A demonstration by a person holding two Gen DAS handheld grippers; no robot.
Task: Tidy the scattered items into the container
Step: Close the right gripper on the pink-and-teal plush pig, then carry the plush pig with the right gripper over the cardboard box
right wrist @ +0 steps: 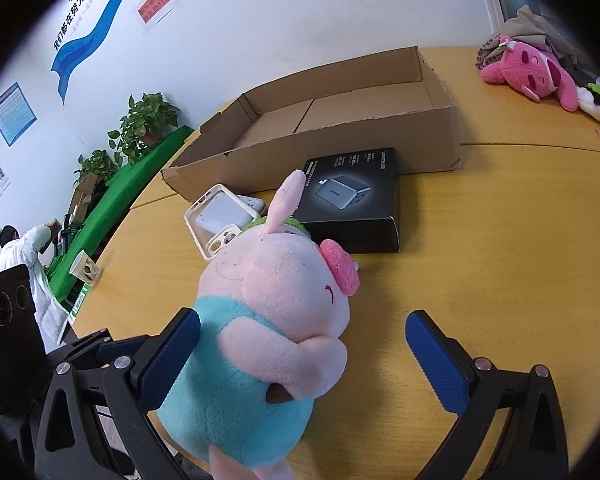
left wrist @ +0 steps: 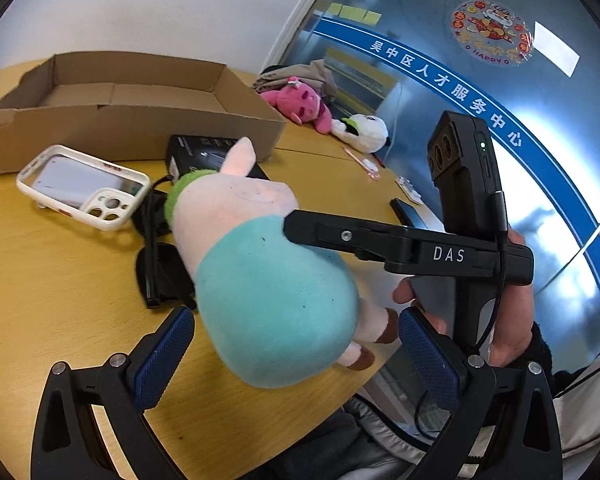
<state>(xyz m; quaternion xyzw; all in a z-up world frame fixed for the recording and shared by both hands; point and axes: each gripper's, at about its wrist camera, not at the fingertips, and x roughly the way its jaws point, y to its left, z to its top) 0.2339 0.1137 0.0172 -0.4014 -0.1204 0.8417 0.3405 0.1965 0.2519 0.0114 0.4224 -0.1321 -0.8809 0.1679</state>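
One wooden table point(right wrist: 500, 280), white walls point(right wrist: 260, 8)

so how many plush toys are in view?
3. Pink pig in teal between the open right gripper fingers; pink plush and white panda plush at the table's far edge. Others may be hidden.

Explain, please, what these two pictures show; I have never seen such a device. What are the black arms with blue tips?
A person holds one two-finger gripper in each hand; the blue tips are its finger pads. Each picture comes from a camera on one gripper: the first from the left gripper, the second from the right gripper. Both stand open around a plush pig; neither clamps it. On the table lie a phone case, dark glasses and a black box, beside an empty cardboard box.
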